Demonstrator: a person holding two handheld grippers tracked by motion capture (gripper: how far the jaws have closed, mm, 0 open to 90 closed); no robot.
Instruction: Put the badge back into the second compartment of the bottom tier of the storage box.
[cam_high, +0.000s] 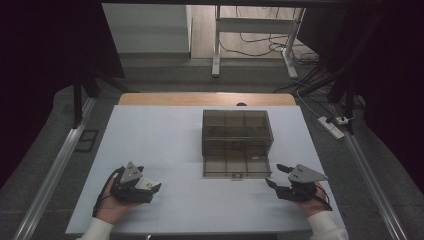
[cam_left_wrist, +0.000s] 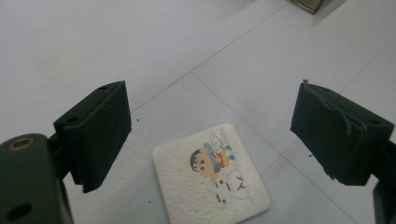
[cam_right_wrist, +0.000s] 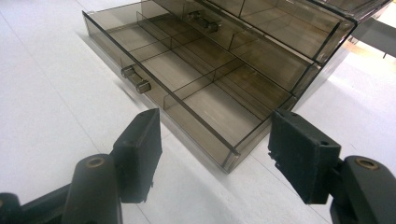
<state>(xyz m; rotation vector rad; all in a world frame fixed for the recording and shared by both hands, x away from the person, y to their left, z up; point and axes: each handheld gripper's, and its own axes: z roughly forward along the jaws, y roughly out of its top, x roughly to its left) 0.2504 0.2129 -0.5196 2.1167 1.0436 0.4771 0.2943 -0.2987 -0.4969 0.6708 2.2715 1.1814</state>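
A smoked clear drawer box (cam_high: 237, 131) stands mid-table with its bottom drawer (cam_high: 235, 165) pulled out toward me; the drawer (cam_right_wrist: 187, 88) has several empty compartments and a small metal handle (cam_right_wrist: 136, 80). A white square card with a cartoon figure (cam_left_wrist: 212, 179) lies flat on the white table, and the same card (cam_high: 145, 184) shows under the left tool. My left gripper (cam_high: 150, 188) hovers over it, open, jaws either side and apart from it (cam_left_wrist: 210, 140). My right gripper (cam_high: 274, 175) is open near the drawer's right front corner, nothing between its jaws (cam_right_wrist: 215, 158).
The white table sheet (cam_high: 165, 145) has bare room left of the box and along the front. A wooden table edge (cam_high: 205, 98) lies behind. Beyond are a desk frame (cam_high: 255, 35), cables and a power strip (cam_high: 332, 125) on the floor.
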